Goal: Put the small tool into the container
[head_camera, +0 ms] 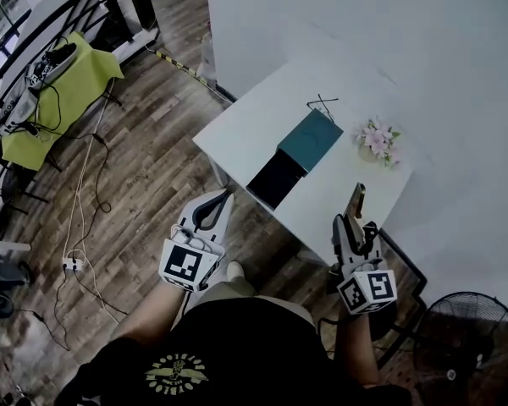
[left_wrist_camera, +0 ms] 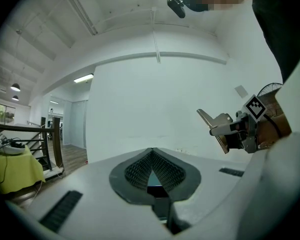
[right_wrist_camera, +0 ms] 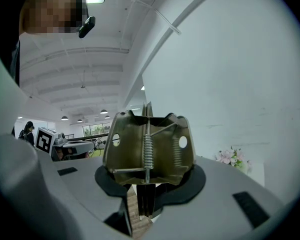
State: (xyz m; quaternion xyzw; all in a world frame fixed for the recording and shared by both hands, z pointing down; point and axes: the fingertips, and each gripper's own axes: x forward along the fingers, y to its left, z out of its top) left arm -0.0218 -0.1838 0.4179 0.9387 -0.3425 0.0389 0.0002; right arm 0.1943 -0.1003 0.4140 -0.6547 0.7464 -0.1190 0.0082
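My right gripper [head_camera: 350, 220] is shut on a small brass-coloured spring clamp [head_camera: 354, 200], which sticks up over the near edge of the white table [head_camera: 262, 108]. In the right gripper view the clamp [right_wrist_camera: 147, 146] fills the space between the jaws of the right gripper [right_wrist_camera: 146, 186], its coil spring facing the camera. A flat box, the container, lies open on the table with a teal half [head_camera: 311, 138] and a black half [head_camera: 275, 178]. My left gripper [head_camera: 226, 196] hangs shut and empty over the floor, left of the table; its pads [left_wrist_camera: 140, 170] meet at the tip.
A small pot of pink flowers [head_camera: 376, 137] and a thin black wire piece [head_camera: 322, 104] sit on the table beyond the box. A floor fan [head_camera: 470, 341] stands at the right. A yellow-green table [head_camera: 63, 91] and cables [head_camera: 80, 218] lie to the left on the wooden floor.
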